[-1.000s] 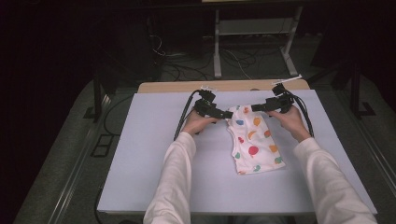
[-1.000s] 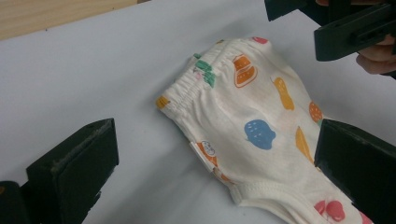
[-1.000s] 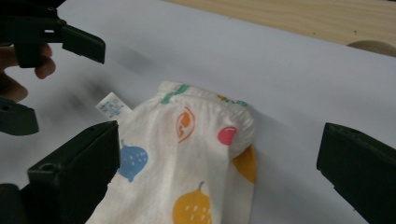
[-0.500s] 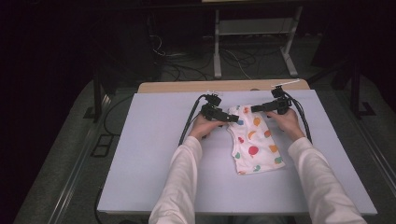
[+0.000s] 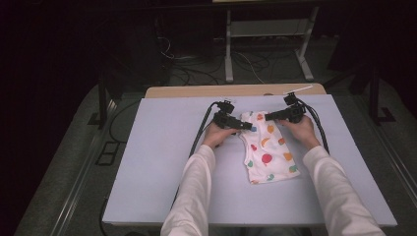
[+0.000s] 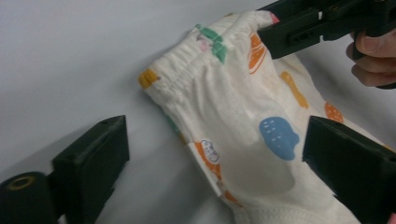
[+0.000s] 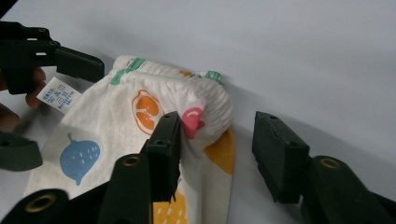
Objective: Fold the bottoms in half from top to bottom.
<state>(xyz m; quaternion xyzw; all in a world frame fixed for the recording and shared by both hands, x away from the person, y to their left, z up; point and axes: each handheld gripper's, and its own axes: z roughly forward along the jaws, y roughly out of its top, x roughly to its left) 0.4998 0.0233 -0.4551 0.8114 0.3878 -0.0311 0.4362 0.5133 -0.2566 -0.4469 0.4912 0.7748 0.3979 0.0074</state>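
Note:
A small white garment (image 5: 268, 152) printed with coloured fruit lies folded on the pale lilac table (image 5: 157, 167), its elastic waistband toward the far edge. My left gripper (image 5: 247, 126) is open at the garment's far left corner. In the left gripper view the cloth (image 6: 233, 121) lies between the wide-spread jaws of that gripper (image 6: 215, 158). My right gripper (image 5: 269, 117) is open at the far right corner. In the right gripper view the bunched waistband (image 7: 205, 102) sits between the jaws of that gripper (image 7: 219, 140), with one jaw resting on the cloth. A white care label (image 7: 58, 95) sticks out near the left gripper (image 7: 70, 60).
Black cables (image 5: 200, 132) trail from both grippers across the table. A wooden board edge (image 5: 236, 91) runs behind the lilac surface. Beyond it stand metal frame legs (image 5: 228, 54) and floor cables (image 5: 192, 69). Bare tabletop lies left of and in front of the garment.
My left gripper has moved right, onto the garment's far left corner. The right gripper has edged slightly left at the far right corner. The garment has stayed put.

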